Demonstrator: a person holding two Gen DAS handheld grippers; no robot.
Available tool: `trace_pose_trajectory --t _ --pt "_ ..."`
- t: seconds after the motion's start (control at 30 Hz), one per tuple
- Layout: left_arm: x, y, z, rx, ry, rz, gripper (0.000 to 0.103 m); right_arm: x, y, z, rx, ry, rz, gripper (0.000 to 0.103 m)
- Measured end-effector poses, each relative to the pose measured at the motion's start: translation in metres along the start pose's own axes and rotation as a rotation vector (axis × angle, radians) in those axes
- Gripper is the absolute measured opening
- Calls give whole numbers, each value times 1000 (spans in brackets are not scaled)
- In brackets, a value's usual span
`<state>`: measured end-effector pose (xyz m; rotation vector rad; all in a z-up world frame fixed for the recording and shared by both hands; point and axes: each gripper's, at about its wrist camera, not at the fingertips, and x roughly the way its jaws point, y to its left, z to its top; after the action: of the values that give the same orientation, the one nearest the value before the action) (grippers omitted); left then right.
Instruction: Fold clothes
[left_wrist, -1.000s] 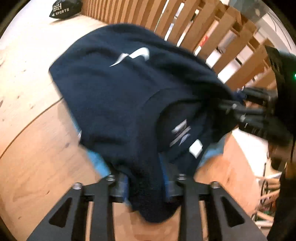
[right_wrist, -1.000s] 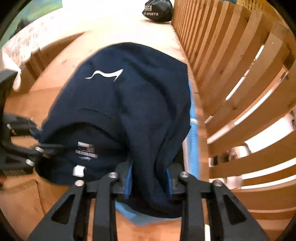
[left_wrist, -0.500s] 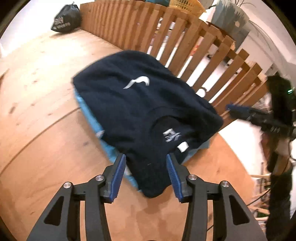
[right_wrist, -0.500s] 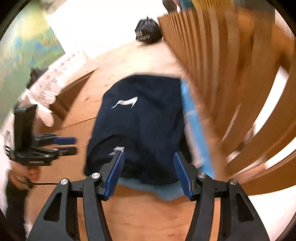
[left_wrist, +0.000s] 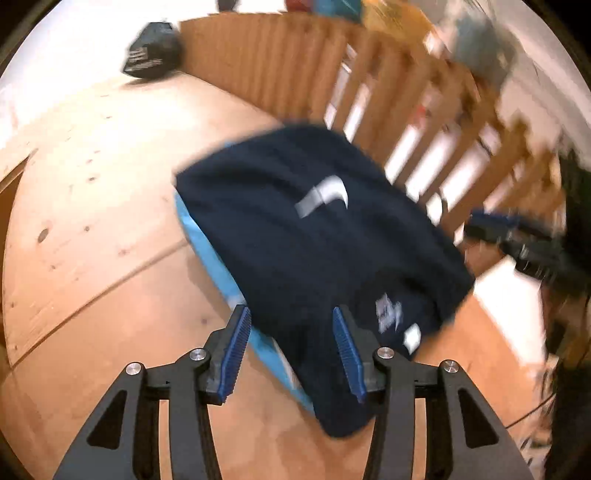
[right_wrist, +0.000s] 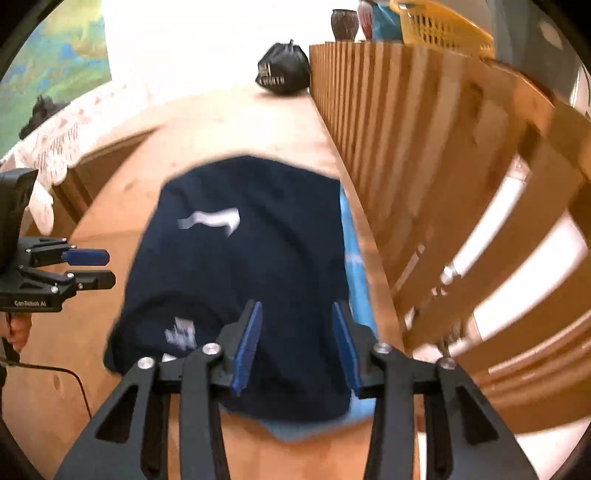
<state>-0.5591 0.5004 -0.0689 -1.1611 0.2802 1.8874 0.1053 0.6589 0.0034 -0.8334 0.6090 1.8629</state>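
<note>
The folded navy sweatshirt (right_wrist: 236, 266) lies on a light blue garment (right_wrist: 356, 266) on the wooden table (left_wrist: 92, 229), just beside the slatted wooden railing (right_wrist: 424, 155). Left tool (left_wrist: 291, 350) stands parted, gripping nothing; right tool (right_wrist: 295, 343), whose jaws have just been closing, is narrowly parted and likewise grips nothing.

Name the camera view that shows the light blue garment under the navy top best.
The left wrist view: the light blue garment shows as a long strip along the near side of the navy top. The right wrist view shows only a thin band beside the slatted wooden railing and a blurred near corner.
</note>
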Motion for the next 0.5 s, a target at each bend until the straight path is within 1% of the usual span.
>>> trace_pose_trajectory --t 0.03,0.07,0.13,0.2,0.23,0.3,0.33,0.4,0.47,0.5 --pt "5 1 4 -7 -2 7 45 11 2 5 -5 12 -8 16" --pt "10 1 8 -14 -3 14 45 25 5 9 -10 37 -23 12" --pt "24 4 8 -38 15 26 45 60 9 10 -33 108 -60 12" --pt "39 7 6 -64 38 38 45 98 11 1 -95 177 -139 12" --pt "46 9 5 -77 50 43 45 104 12 -2 -112 168 -160 12" --pt "47 15 -4 -87 55 29 44 98 15 2 -111 148 -196 12" --pt "46 19 -8 -89 63 28 44 89 17 3 -101 136 -185 12" --pt "45 26 -18 -94 80 25 44 65 24 3 -83 87 -124 12" --pt "47 33 -21 -119 93 4 44 37 35 -7 -77 41 -29 13" --pt "48 35 -22 -134 99 -9 44 24 44 -15 -76 31 40 13"
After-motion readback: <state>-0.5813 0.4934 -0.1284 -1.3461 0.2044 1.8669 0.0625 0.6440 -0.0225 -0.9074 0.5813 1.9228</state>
